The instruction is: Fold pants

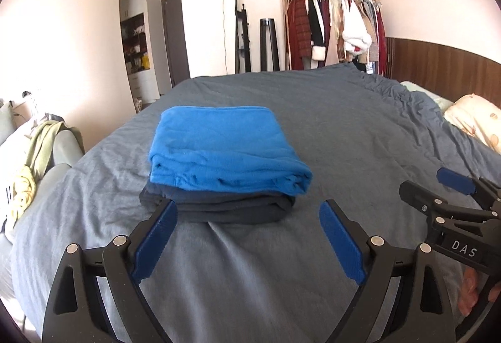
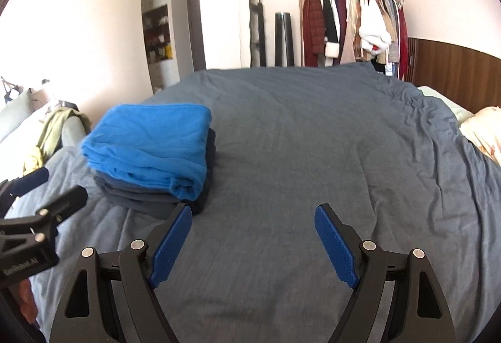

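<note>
- Hovering over the bed [image 1: 360, 130], left gripper [image 1: 247, 236] has jaws spread wide, nothing held between them.
- Right gripper [image 2: 253, 241] likewise: jaws wide apart, empty, only the grey-blue bed cover between them.
- Blue pants [image 1: 225, 149] lie folded in a neat rectangle, stacked on top of dark folded pants [image 1: 225, 207].
- Stack sits just ahead of the left jaws; the left pad tip overlaps the dark garment's near corner in view, contact unclear.
- From the right wrist view, the stack is ahead and left of the jaws, its near corner just beyond the left pad.
- Right gripper shows at the right edge of the left wrist view, beside the left jaws, apart from the stack.
- Clothes rack [image 1: 332, 27] stands beyond the bed's far edge.
- Pillow [image 1: 476, 120] far right of the jaws.
</note>
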Demonstrator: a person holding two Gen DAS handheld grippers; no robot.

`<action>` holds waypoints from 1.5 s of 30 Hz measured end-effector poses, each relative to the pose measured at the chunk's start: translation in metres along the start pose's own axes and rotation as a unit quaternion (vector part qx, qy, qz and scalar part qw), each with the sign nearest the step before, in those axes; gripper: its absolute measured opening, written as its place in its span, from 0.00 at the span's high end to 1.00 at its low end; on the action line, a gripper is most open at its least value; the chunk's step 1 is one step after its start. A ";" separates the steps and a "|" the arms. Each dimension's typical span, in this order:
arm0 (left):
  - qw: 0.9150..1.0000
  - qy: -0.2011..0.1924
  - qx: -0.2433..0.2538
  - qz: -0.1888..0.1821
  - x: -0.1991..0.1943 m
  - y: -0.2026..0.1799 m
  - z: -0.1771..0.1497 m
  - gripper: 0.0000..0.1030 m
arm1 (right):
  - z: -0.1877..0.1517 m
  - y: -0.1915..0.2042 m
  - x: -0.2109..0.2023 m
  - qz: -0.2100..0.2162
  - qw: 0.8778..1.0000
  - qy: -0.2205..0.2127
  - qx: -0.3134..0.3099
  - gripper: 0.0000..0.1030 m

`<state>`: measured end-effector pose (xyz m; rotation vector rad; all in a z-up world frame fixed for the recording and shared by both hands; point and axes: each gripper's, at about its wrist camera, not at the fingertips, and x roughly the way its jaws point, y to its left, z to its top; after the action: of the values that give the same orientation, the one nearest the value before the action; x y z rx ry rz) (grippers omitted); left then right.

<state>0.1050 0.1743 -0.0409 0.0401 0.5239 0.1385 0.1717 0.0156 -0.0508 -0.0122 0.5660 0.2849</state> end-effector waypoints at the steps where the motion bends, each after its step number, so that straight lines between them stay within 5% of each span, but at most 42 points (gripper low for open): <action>1: 1.000 -0.006 0.000 0.003 -0.009 -0.002 -0.003 0.10 | -0.004 0.000 -0.006 0.002 1.000 -0.003 0.002 0.21; 12: 0.999 -0.034 0.013 0.035 -0.106 -0.012 -0.015 0.03 | -0.027 0.001 -0.115 -0.026 0.998 -0.058 -0.019 0.21; 21: 1.000 -0.026 -0.006 0.009 -0.147 -0.024 -0.033 0.02 | -0.047 -0.015 -0.172 -0.026 0.998 -0.064 -0.010 0.21; 45: 0.999 -0.032 0.010 -0.004 -0.160 -0.060 -0.035 0.00 | -0.072 -0.051 -0.195 -0.034 0.998 -0.055 0.011 0.21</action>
<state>-0.0420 0.0928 0.0034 0.0607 0.4621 0.1232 -0.0099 -0.0907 -0.0119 0.0060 0.4586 0.2116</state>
